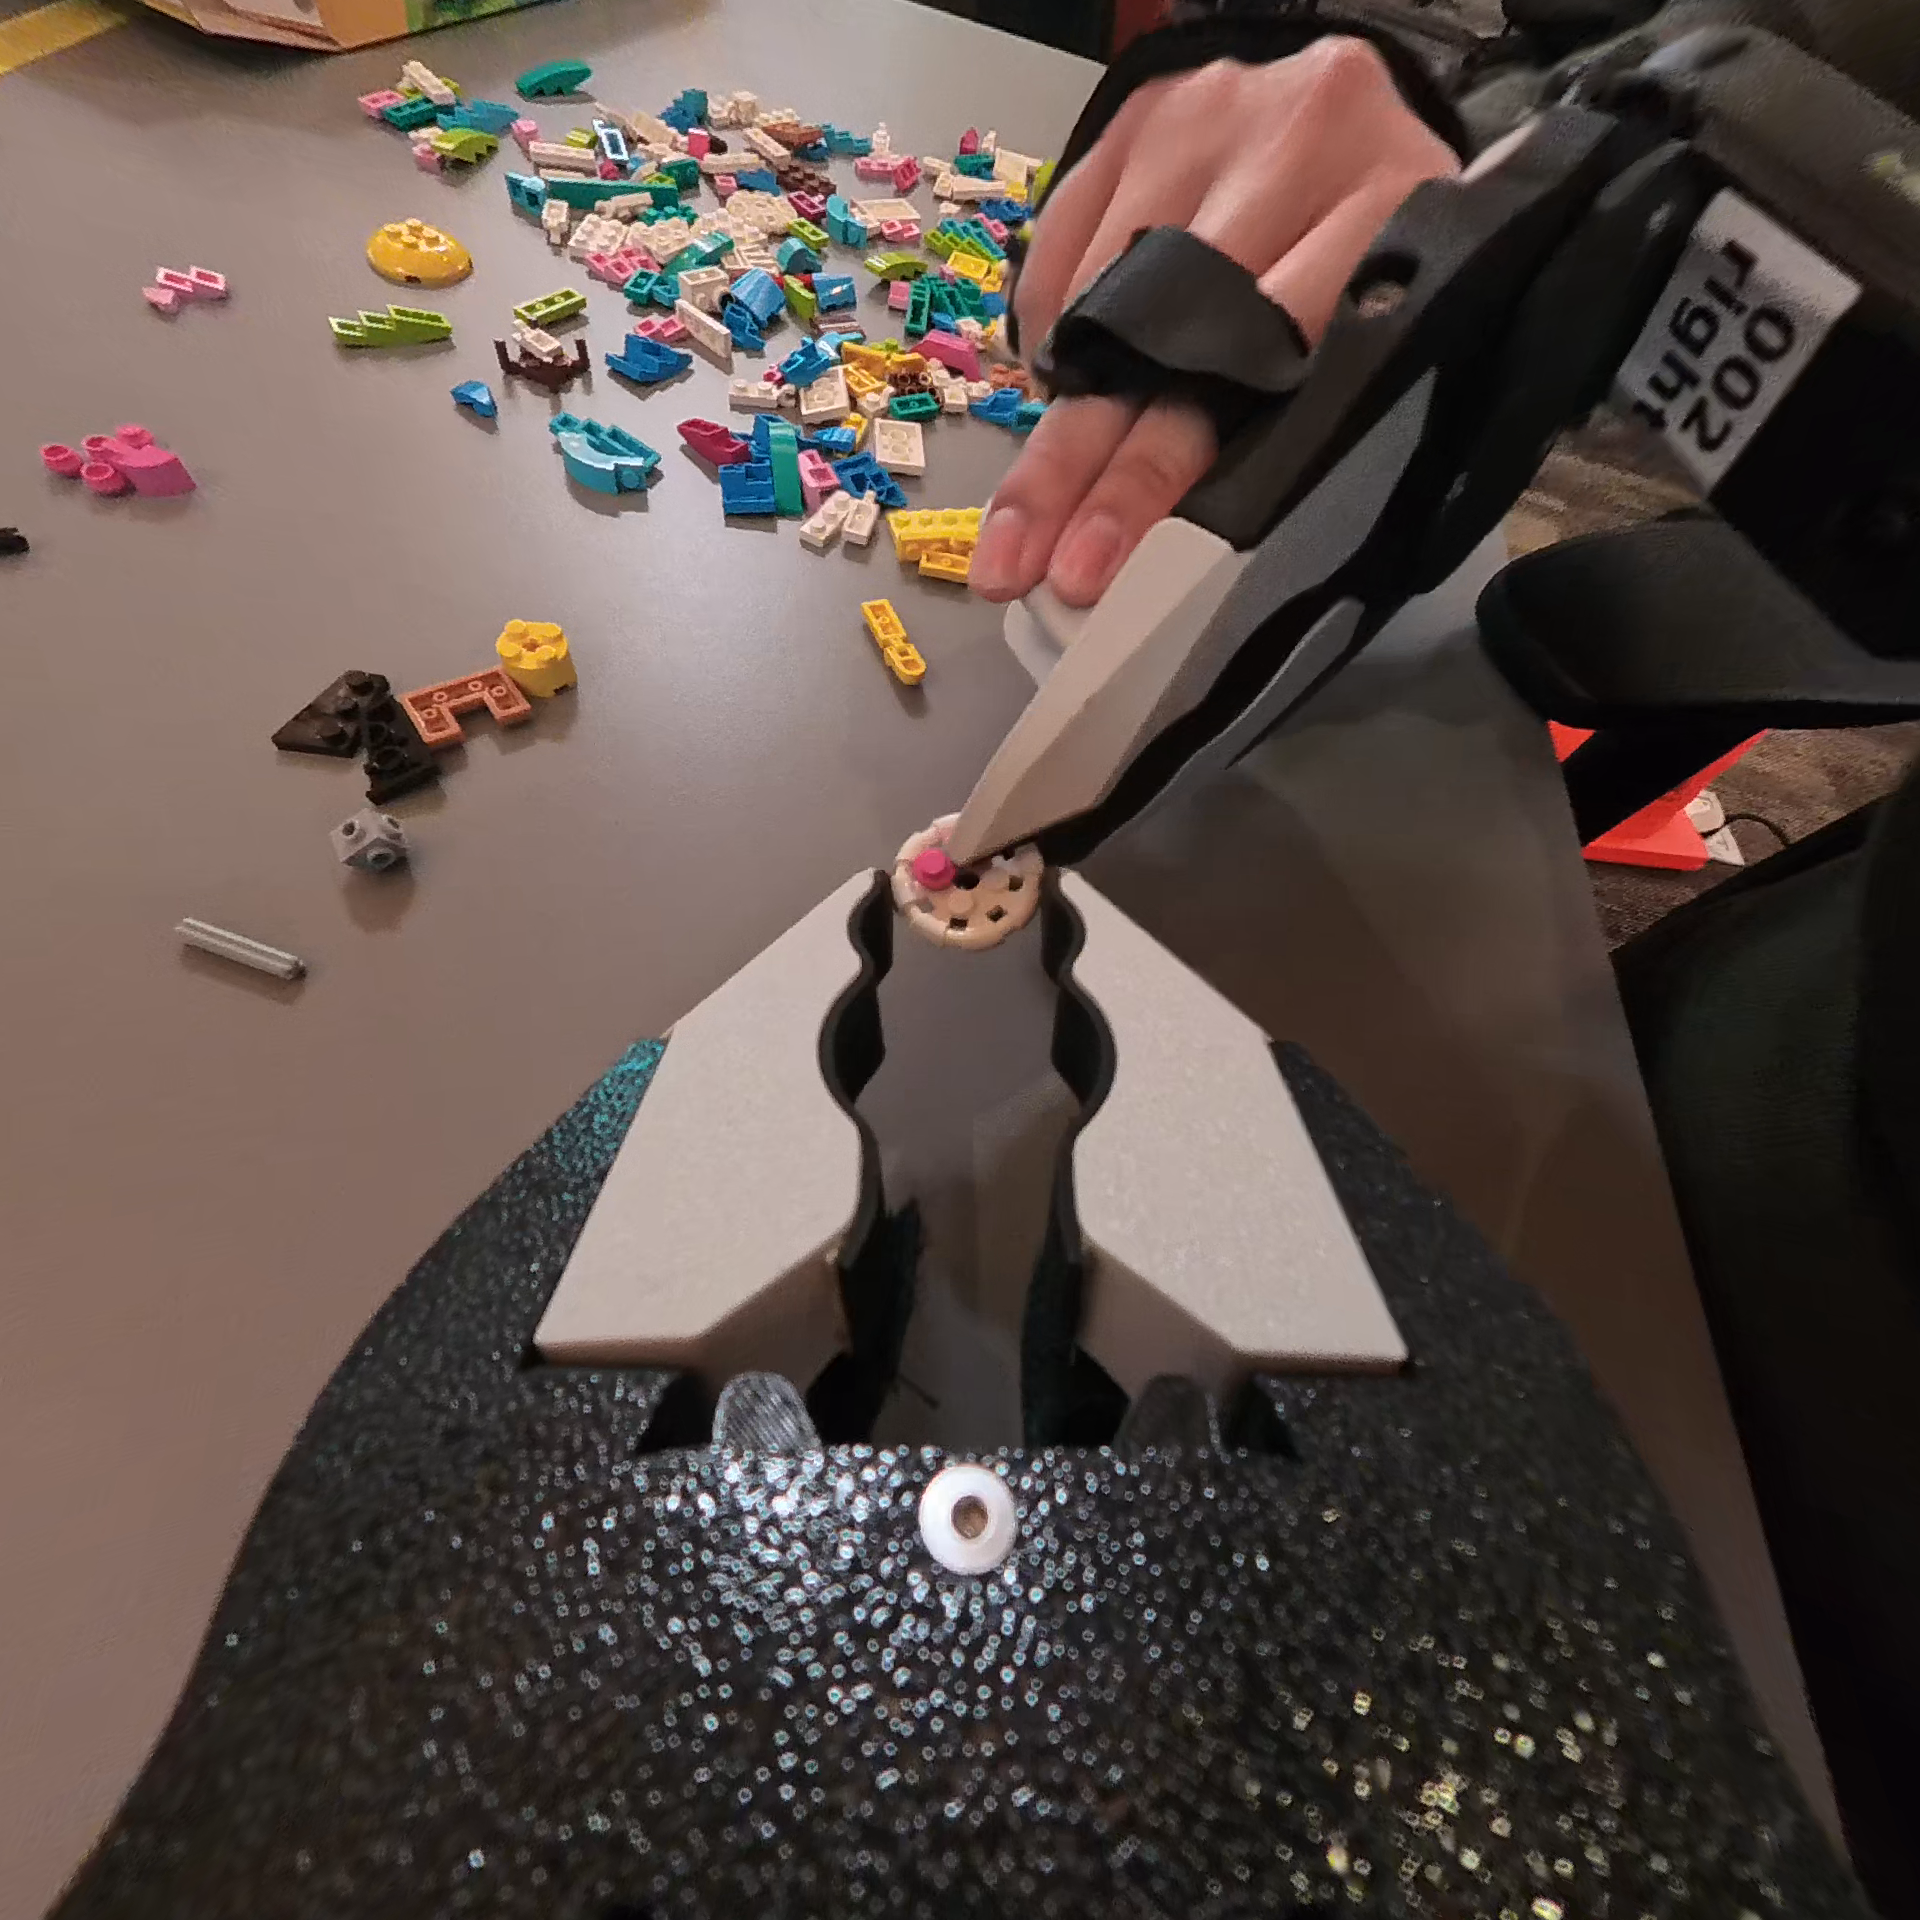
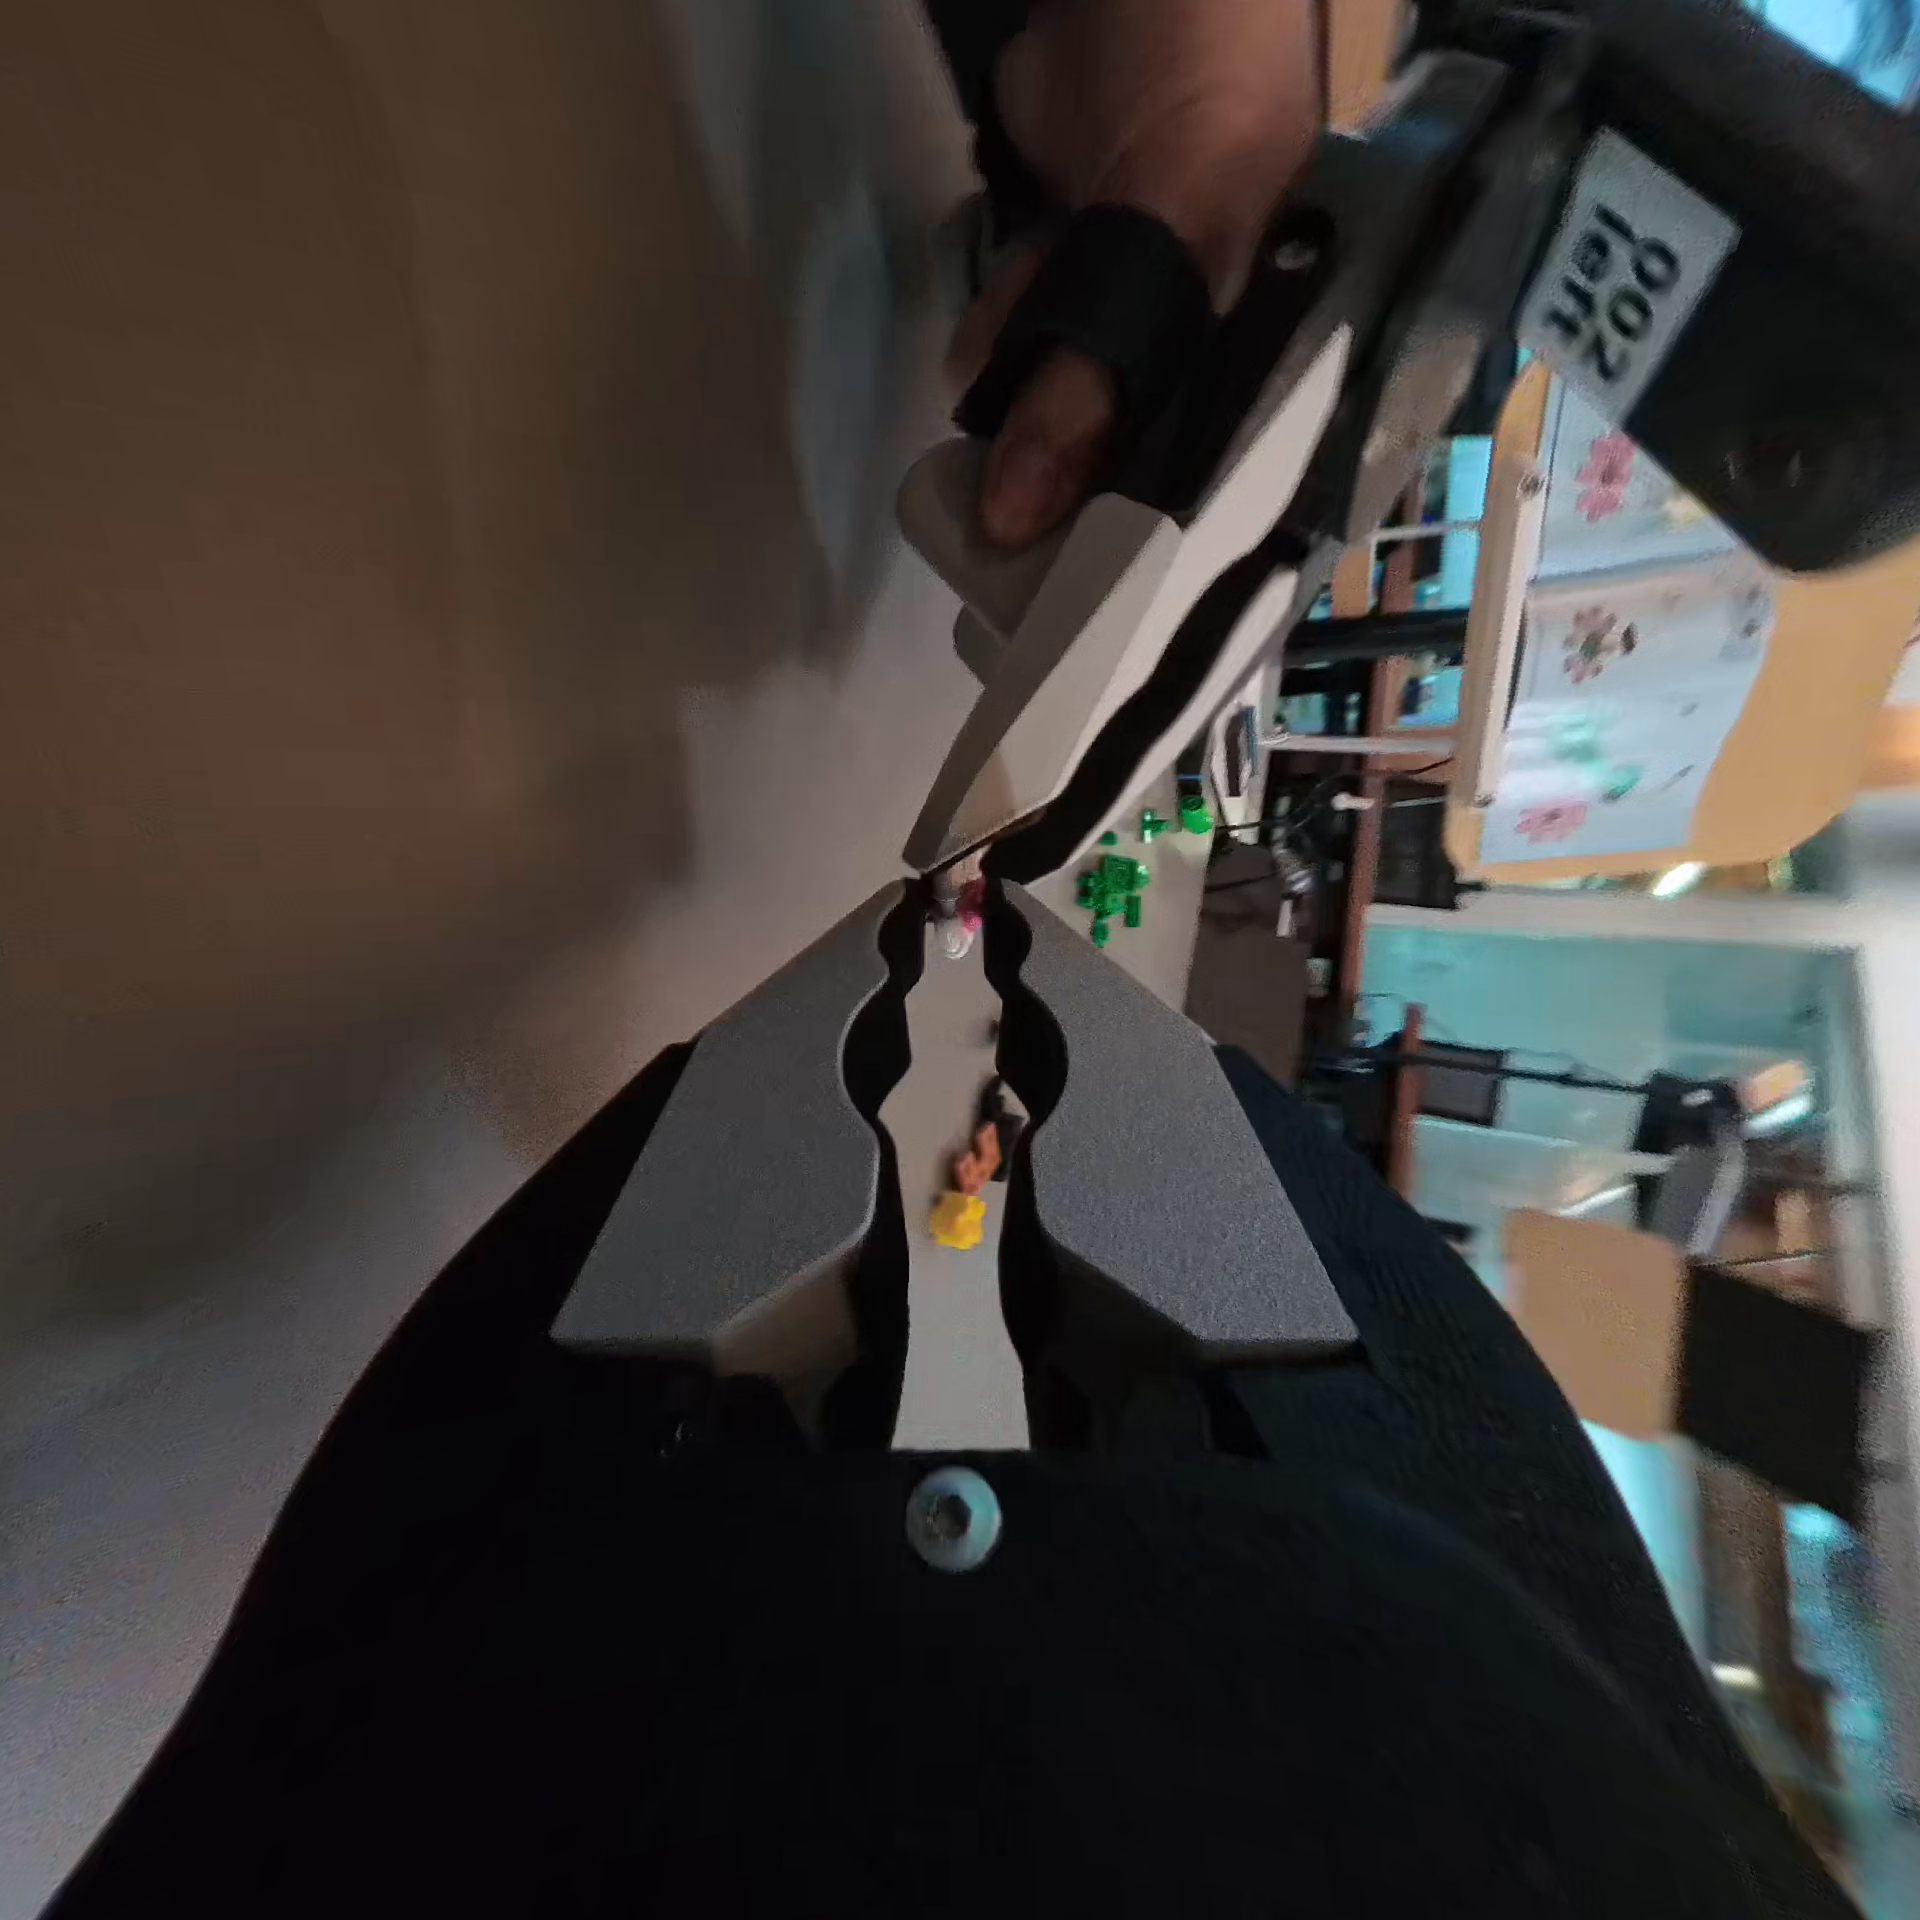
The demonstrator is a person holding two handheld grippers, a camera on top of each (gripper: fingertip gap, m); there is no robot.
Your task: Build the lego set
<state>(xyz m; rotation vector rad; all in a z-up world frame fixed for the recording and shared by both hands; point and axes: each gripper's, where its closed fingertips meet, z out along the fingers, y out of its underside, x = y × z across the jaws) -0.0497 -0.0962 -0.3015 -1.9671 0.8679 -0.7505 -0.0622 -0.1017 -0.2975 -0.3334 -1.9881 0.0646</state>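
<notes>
Between the tips of our left gripper [image 1: 966, 894], clenched on the tan round plate [image 1: 971, 899], we press the pink stud [image 1: 932, 868], which our right gripper [image 1: 971, 854] pinches from one o'clock, straight down without tilting.

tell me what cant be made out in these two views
- Left wrist view: whether the pink stud is seated in the tan round plate; the right claw tip covers the joint.
- Right wrist view: the same pieces, tiny and blurred between the claw tips.
- Right wrist view: left half, smeared by blur.
</notes>
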